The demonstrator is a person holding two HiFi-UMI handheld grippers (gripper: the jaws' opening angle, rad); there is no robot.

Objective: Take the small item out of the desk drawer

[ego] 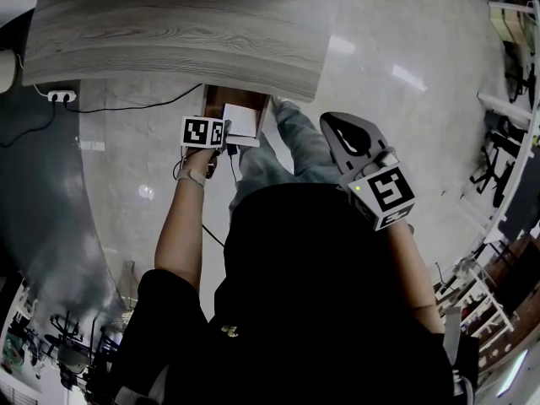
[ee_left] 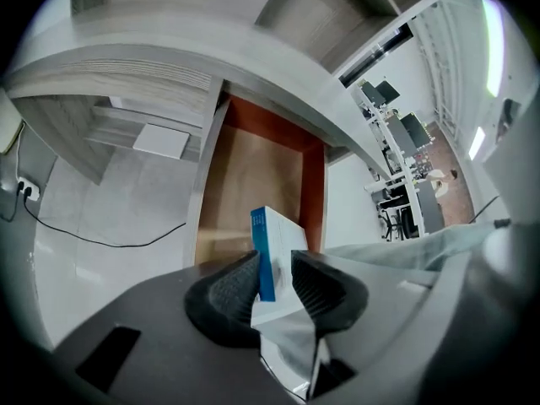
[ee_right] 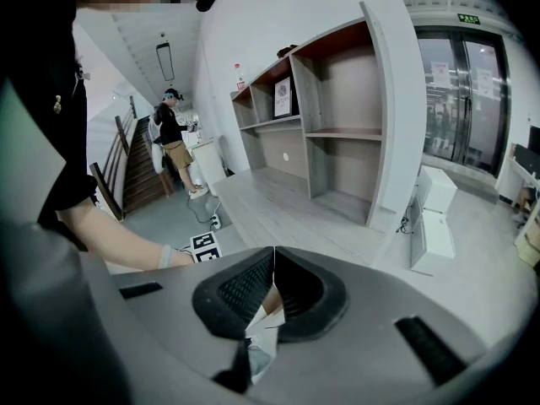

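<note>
Under the grey wooden desk point(ego: 169, 32) the drawer point(ee_left: 253, 167) stands pulled out, its brown bottom bare. A small white box with a blue side point(ee_left: 272, 230) stands on edge over the drawer's near end, and my left gripper point(ee_left: 274, 264) is shut on it, one pad on the blue side and one on the white face. In the head view the box point(ego: 241, 123) shows just right of the left gripper's marker cube point(ego: 203, 132). My right gripper point(ee_right: 273, 256) is shut with nothing in it and is held up to the right point(ego: 342, 129), away from the drawer.
A power strip point(ego: 61, 96) with a black cable lies on the floor left of the desk. The person's leg in jeans point(ego: 304, 150) is beside the drawer. Open shelving point(ee_right: 337, 125) and a far-off standing person point(ee_right: 173, 137) show in the right gripper view.
</note>
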